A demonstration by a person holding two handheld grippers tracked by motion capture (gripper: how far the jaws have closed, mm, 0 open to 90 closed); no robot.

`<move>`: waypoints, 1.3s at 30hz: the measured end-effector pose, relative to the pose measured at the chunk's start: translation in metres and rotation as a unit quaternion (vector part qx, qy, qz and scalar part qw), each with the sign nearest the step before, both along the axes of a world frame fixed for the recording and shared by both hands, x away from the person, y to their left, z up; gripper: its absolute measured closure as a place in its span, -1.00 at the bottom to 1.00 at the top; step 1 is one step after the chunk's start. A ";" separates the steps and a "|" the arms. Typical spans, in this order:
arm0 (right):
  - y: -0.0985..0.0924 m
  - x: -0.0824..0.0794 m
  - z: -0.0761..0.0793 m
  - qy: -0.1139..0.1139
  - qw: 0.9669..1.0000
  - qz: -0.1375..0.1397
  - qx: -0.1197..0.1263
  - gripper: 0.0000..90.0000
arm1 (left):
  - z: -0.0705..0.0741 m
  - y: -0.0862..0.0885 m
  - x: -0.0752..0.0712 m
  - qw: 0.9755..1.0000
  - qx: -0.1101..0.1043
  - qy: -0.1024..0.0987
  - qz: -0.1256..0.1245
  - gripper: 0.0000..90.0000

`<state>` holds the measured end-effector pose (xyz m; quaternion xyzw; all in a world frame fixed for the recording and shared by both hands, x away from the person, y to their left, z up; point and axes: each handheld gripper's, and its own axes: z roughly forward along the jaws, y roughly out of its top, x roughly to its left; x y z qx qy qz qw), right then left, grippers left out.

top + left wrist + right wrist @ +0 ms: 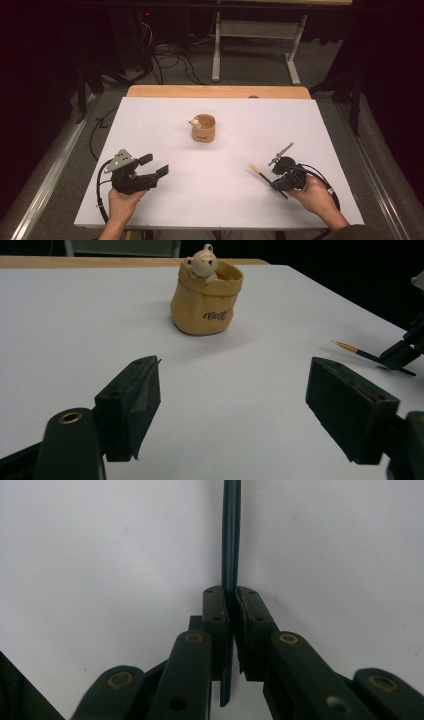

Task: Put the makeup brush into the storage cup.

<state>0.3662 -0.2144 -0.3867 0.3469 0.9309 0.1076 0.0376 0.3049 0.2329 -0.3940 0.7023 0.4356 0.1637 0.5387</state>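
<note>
Right claw (231, 630) clamps the pen (231, 535) mid-shaft — tip pointing ahead; left claw (232, 405) gapes wide.

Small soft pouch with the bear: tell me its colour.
Mustard-yellow soft pouch with dark lettering; left gripper view shows it best.

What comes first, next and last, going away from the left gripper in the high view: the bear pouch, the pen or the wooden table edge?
From the left gripper:
1. Bear pouch, mid-table, ahead and to the right.
2. Pen, across on the right, clamped in the right gripper.
3. Wooden table edge, along the far side.
</note>
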 end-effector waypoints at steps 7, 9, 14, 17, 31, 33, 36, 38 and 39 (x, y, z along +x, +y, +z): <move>-0.003 -0.002 0.000 -0.005 1.000 -0.014 0.028 0.92 | 0.000 0.000 0.000 1.000 0.001 0.000 0.000 -0.51; -0.004 -0.003 0.000 -0.007 0.999 -0.016 0.034 0.92 | 0.000 0.000 0.000 1.000 0.000 0.000 0.000 -0.51; -0.004 -0.007 0.000 -0.017 0.998 -0.020 0.057 0.92 | 0.000 0.000 0.000 1.000 0.001 0.001 -0.001 -0.51; -0.004 -0.008 0.000 -0.023 0.997 -0.016 0.065 0.92 | 0.000 -0.001 0.000 1.000 0.000 0.000 0.000 -0.51; 0.000 -0.012 -0.001 -0.038 0.992 -0.022 0.115 0.92 | 0.000 0.000 0.000 1.000 0.001 0.000 -0.001 -0.51; 0.001 -0.013 -0.001 -0.040 0.991 -0.025 0.123 0.92 | 0.000 -0.001 0.000 1.000 0.000 0.000 -0.001 -0.51; 0.000 -0.014 0.000 -0.046 0.990 -0.027 0.132 0.92 | 0.000 -0.001 0.000 1.000 0.002 0.001 -0.002 -0.51; 0.000 -0.014 -0.001 -0.052 0.988 -0.025 0.140 0.92 | 0.000 -0.001 0.000 1.000 0.002 0.000 -0.002 -0.51; -0.001 -0.015 0.000 -0.052 0.988 -0.024 0.143 0.92 | 0.000 -0.001 0.000 1.000 0.002 0.000 -0.002 -0.51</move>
